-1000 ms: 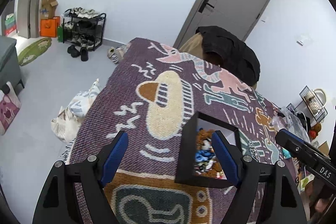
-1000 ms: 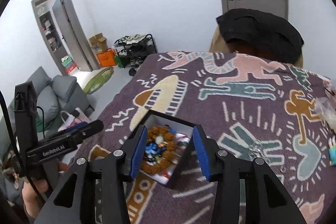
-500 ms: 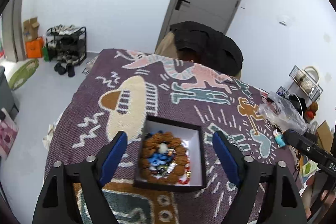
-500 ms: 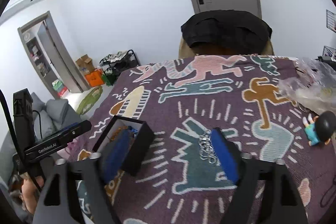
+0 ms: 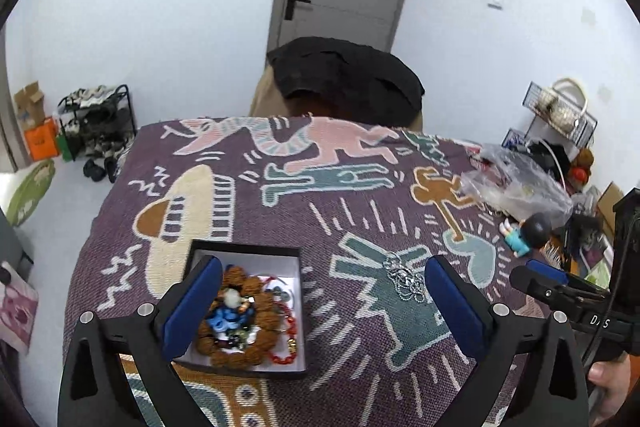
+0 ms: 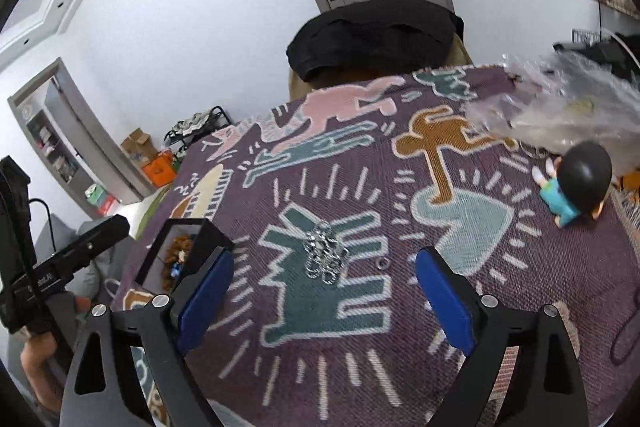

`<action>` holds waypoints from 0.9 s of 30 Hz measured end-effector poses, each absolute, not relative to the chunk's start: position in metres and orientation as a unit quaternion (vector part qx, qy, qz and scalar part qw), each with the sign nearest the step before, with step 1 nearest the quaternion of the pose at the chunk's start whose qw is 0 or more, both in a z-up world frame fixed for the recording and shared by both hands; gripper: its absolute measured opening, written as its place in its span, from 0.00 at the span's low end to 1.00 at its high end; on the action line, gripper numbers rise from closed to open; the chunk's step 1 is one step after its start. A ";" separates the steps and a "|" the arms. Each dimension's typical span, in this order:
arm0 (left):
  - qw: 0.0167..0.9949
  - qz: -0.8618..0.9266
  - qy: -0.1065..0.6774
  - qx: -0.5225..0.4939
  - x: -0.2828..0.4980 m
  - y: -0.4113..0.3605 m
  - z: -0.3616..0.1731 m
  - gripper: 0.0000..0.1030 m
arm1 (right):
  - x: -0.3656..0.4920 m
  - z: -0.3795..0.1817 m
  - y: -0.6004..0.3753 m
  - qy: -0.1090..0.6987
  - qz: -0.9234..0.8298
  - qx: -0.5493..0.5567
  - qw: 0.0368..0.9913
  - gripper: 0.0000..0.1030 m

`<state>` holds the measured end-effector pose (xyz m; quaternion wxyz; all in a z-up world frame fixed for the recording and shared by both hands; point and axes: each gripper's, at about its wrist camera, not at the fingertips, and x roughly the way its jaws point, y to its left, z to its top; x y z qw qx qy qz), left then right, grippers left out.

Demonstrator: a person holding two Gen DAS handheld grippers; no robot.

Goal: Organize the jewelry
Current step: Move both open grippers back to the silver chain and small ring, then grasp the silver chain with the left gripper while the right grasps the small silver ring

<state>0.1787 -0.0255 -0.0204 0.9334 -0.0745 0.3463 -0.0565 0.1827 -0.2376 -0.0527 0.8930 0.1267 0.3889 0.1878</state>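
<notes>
Both grippers hang above a tabletop covered by a patterned woven cloth (image 5: 360, 211). The left gripper (image 5: 320, 303) has its fingers spread wide and opening further, with nothing pressed between them; below them sits an open black jewelry box (image 5: 248, 255) with a white lining, already holding a brown beaded bracelet (image 5: 256, 291), blue beads and a red chain. The right gripper (image 6: 324, 295) likewise shows its fingers wide apart and opening, empty, framing a silver chain (image 6: 324, 255) that lies heaped on the cloth, well apart from the box and to its right. A small metal ring (image 6: 383, 262) lies just beside the heap. A toy figure (image 6: 572, 183) and a clear plastic bag (image 6: 568, 107) rest at the far right edge. The chain appears light, limp and slippery: it will likely sag and slide when lifted, and its fine links may snag in the weave. Closing the fingers across the thickest part of the heap, rather than on a loose strand, seems the surest hold.
</notes>
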 end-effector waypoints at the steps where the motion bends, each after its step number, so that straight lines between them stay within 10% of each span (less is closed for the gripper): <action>1: 0.933 -0.059 0.349 -0.071 0.181 -0.030 -0.021 0.98 | 0.184 -0.056 -0.241 0.392 0.188 0.131 0.891 0.89; 13: 0.916 -0.082 0.391 -0.044 0.212 -0.066 -0.043 0.86 | 0.215 -0.108 -0.251 0.455 0.183 0.142 0.860 0.38; 27: 0.901 -0.085 0.423 -0.047 0.241 -0.082 -0.065 0.63 | 0.242 -0.128 -0.234 0.492 0.171 0.108 0.846 0.26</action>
